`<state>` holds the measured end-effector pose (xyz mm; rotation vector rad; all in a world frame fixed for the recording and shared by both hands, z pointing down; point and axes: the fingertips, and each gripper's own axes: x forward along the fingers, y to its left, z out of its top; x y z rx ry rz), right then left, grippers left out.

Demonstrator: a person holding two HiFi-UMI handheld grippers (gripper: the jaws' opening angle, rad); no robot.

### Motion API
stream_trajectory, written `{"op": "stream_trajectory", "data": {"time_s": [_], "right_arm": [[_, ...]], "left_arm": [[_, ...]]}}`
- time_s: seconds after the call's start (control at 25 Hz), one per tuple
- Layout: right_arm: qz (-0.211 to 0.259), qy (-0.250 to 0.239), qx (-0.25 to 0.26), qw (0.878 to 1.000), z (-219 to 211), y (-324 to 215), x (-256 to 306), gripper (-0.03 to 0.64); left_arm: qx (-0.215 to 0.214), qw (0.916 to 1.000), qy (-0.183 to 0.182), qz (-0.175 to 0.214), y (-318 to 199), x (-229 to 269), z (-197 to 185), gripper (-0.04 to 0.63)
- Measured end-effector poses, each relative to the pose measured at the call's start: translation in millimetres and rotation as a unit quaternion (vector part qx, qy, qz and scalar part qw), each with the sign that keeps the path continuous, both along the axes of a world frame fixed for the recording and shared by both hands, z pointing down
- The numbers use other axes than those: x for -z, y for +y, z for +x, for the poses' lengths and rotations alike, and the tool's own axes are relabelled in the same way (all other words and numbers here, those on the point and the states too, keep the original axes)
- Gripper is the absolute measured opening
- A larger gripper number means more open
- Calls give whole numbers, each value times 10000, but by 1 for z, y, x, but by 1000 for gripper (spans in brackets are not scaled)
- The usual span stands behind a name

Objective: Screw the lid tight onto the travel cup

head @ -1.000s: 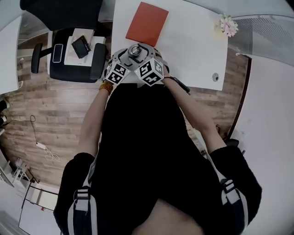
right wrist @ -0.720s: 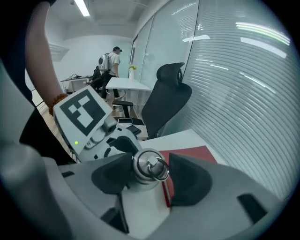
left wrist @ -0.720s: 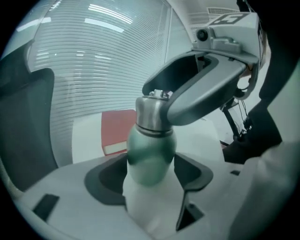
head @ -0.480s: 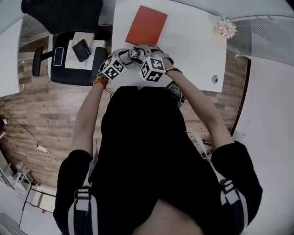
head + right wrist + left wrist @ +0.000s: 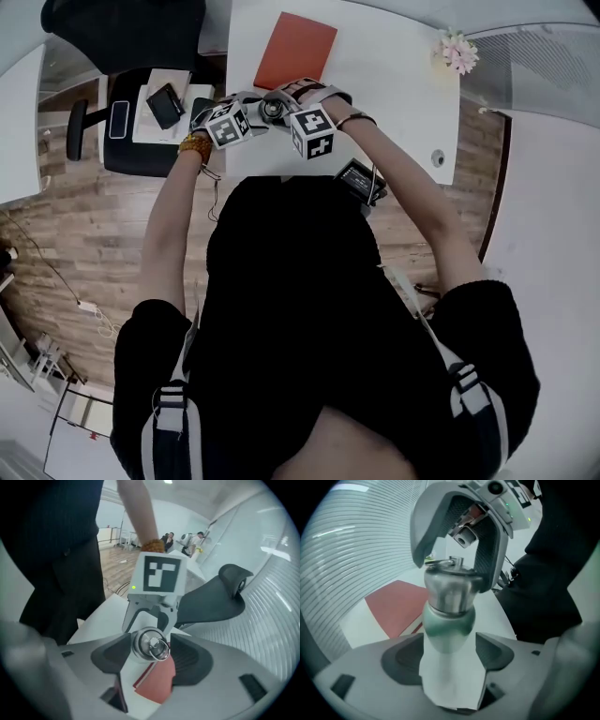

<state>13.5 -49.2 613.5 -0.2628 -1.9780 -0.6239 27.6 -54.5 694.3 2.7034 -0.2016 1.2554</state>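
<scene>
A: Where's the travel cup (image 5: pixel 447 625)?
B: Clamped between the pads of the left hand-held gripper (image 5: pixel 449 653), over the desk (image 5: pixel 394 103), near a red folder (image 5: pixel 296 49).
A: And the lid (image 5: pixel 149 644)?
B: On the cup's mouth, with the right hand-held gripper (image 5: pixel 151 648) grasping its steel sides. Both sets of jaws have just been opening a little, each with its thing between them.

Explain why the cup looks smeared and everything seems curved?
Left gripper view: the travel cup sits close to the lens, its body soft and washed out, its lid sharper. Right gripper view: the wide lens bows the picture's edges. Head view: the table edges bend likewise.
</scene>
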Motion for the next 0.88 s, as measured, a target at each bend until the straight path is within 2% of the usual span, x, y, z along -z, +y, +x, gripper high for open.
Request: {"op": "stream_trajectory", "data": {"time_s": [0.16,0.24,0.28,0.32,0.4,0.48,0.56,0.6,0.64,0.72,0.8,0.88], "right_arm": [[-399,-672,-822,9936,8,-4,26,273],[-617,-1160,-1344,9822,13,-11,44,272],[-729,-1430,-1635,9734,15,-16,54,272],[-816,-1688,-1920,9633,19,-21,64,270],[-834,-2153,-2432,9421,25,-33,82,265],[-709,-2586,-2880,9193,30,-45,99,265],[-645,-3014,-3255,8939,33,-53,115,265],[-633,-3237,-3405,8805,33,-56,124,265],[-613,-3453,-3540,8670,33,-60,133,265],[-573,-3856,-3819,8379,36,-68,153,263],[-601,-4265,-4103,8039,42,-75,175,248],[-657,-4674,-4357,7665,50,-82,197,231]], "left_arm": [[622,9977,258,114,16,5,-21,353],[1226,9903,630,175,16,22,-32,353],[1618,9823,921,220,12,35,-37,353],[2031,9705,1262,294,6,51,-41,353],[2785,9388,1956,531,-11,88,-50,353],[3349,9037,2530,845,-29,128,-59,350],[3705,8732,2940,1178,-43,163,-62,345],[3807,8614,3081,1348,-49,180,-62,342],[3860,8527,3177,1516,-54,195,-61,341],[3858,8432,3255,1850,-64,224,-56,336],[3854,8356,3261,2164,-71,250,-51,322],[3932,8245,3259,2438,-77,275,-48,299]]}}
